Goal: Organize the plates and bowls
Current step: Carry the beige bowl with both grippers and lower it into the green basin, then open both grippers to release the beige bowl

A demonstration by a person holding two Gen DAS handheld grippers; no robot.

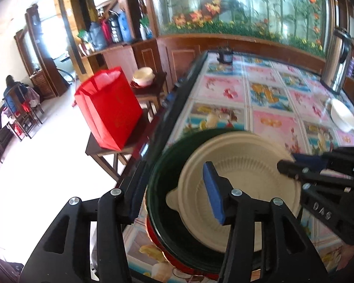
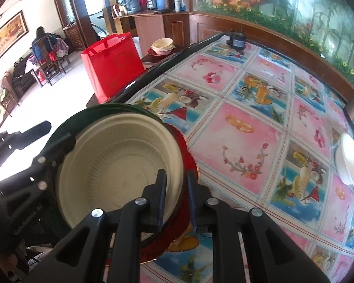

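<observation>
A cream ribbed bowl (image 1: pixel 243 165) (image 2: pixel 120 165) sits in a dark green plate (image 1: pixel 167 165) (image 2: pixel 94 113), which rests on a red plate (image 1: pixel 153 235) (image 2: pixel 188 151) at the near left corner of the table. My right gripper (image 2: pixel 175 184) (image 1: pixel 288 162) is shut on the bowl's right rim, one finger inside and one outside. My left gripper (image 1: pixel 174 198) (image 2: pixel 61 132) stands open at the stack's left side. Its blue pad hangs over the bowl's inside and its other finger lies outside the green plate's rim, with neither pressing.
The table (image 1: pixel 266 94) (image 2: pixel 247 129) has a glossy flowered cloth. A white bowl (image 1: pixel 343 115) (image 2: pixel 350 162) sits at its right edge, a steel thermos (image 1: pixel 337 63) behind it, a small dark jar (image 1: pixel 225 54) at the far end. Left of the table stand a red bag (image 1: pixel 108 108) and stacked bowls (image 1: pixel 142 76) on stools.
</observation>
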